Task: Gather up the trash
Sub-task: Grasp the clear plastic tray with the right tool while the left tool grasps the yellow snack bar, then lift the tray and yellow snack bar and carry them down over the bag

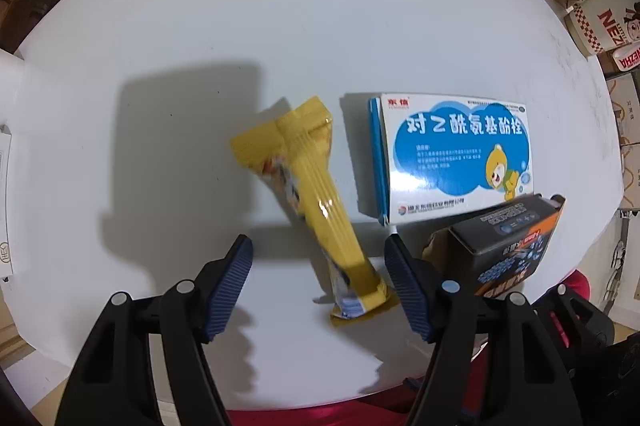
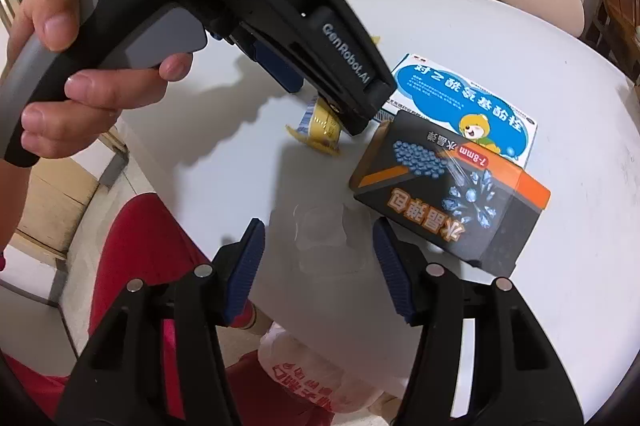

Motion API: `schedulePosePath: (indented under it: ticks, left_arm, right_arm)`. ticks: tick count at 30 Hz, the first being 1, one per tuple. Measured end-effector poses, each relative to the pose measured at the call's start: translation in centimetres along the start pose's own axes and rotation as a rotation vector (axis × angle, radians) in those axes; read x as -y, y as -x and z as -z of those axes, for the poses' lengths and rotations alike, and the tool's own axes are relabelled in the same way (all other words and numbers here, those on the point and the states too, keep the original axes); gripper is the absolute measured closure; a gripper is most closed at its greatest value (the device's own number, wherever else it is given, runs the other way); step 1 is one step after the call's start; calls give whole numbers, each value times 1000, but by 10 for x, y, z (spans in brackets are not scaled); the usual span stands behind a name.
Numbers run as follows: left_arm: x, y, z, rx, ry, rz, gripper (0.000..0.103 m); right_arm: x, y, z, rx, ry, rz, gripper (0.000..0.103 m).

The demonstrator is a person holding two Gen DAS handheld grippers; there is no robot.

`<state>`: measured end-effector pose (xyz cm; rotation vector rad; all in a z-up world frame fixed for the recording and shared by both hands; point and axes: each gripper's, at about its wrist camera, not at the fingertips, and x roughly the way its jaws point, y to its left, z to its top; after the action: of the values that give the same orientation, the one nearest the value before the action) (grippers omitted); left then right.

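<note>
As your left gripper [image 1: 320,286] straddles the yellow wrapper [image 1: 316,202], both grippers stand open, gripping nothing.
Pinch its near end squarely; the clear plastic piece [image 2: 324,238] lies between your right gripper [image 2: 320,266] pads.

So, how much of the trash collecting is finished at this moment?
Nothing looks collected yet. The yellow wrapper, blue-white box and black box all lie on the white table. In hand: the left gripper straddles the wrapper, open; the right gripper brackets a clear plastic piece, not gripping. All items remain; a plastic bag sits below the table's edge.
</note>
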<state>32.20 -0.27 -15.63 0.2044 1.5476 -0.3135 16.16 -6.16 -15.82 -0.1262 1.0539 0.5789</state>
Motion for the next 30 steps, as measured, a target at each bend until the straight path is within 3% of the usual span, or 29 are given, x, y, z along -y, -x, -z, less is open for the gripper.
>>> schedulePosePath:
  ticks: [2, 3, 7, 9, 12, 30]
  left_arm:
    - [0, 1, -3, 10, -2, -8, 41]
    - [0, 1, -6, 14, -5, -19, 48]
    - [8, 3, -15, 16, 1, -14, 59]
    - [8, 4, -15, 16, 13, -3, 72]
    - [5, 5, -16, 16, 33, 23, 82]
    - [10, 10, 16, 107, 14, 19, 87]
  right_arm:
    - [-2, -1, 0, 0, 3, 2, 55]
    - [-2, -3, 0, -5, 3, 3, 67]
    - [-3, -4, 0, -6, -6, -1, 68]
    - [-3, -5, 2, -4, -12, 0, 68]
    - [-1, -2, 1, -1, -20, 5, 68]
    - [11, 36, -17, 32, -48, 10, 69]
